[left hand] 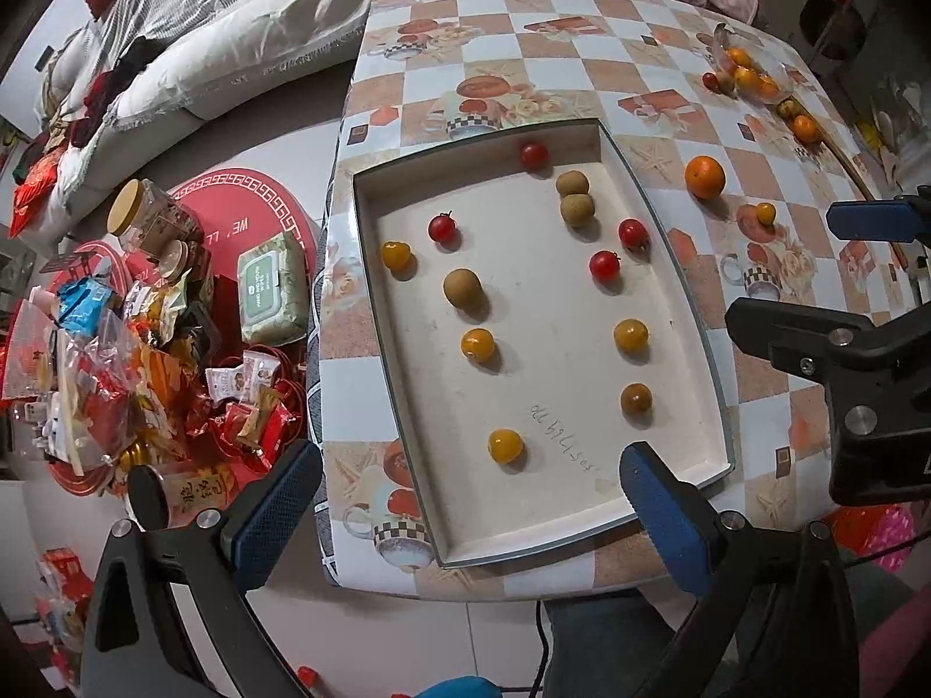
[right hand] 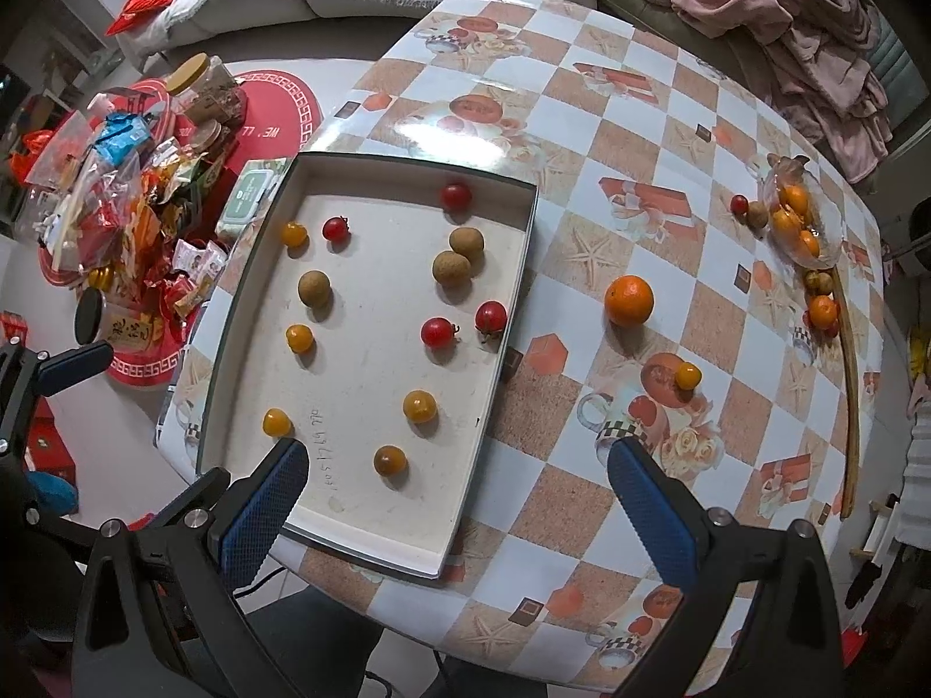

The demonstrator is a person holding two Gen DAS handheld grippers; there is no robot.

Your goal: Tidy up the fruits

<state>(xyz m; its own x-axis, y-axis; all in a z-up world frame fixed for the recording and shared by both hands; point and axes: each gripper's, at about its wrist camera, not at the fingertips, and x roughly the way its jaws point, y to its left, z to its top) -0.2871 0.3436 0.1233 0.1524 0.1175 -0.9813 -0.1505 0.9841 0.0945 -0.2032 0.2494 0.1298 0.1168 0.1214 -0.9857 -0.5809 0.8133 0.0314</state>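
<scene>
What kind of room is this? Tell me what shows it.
Probably a home living room: a sofa with a cushion, a table under a printed checkered cloth, and snack packets heaped on a low red table beside it.

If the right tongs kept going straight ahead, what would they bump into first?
Probably the tablecloth just right of the tray; the right tongs are open and empty. Farther on lies the big orange, though depth is hard to judge.
</scene>
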